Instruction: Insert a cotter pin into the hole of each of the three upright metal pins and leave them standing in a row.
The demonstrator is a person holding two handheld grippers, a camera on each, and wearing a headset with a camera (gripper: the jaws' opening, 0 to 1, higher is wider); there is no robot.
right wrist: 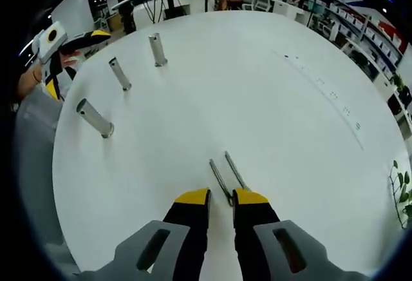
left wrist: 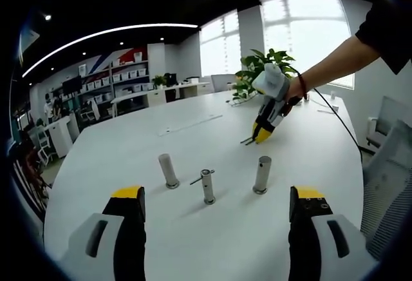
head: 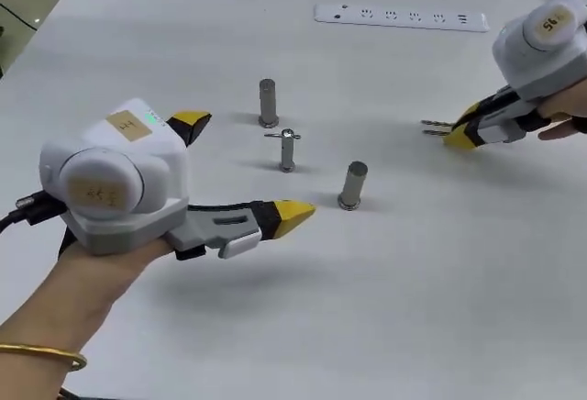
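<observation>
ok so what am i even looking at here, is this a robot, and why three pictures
There is no robot here. A person holds a white hand tool with two yellow-tipped jaws in each hand. One picture comes from a camera on the person's head, looking down at the white table. The two round pictures come from cameras riding on the tools, each looking along its own jaws.

Three short grey metal pins stand in a row on the table. The middle metal pin has a thin wire cotter pin through its top. The far metal pin and near metal pin show none. A white power strip lies behind them.

The left gripper is open and empty. The right gripper pinches a second cotter pin.
</observation>
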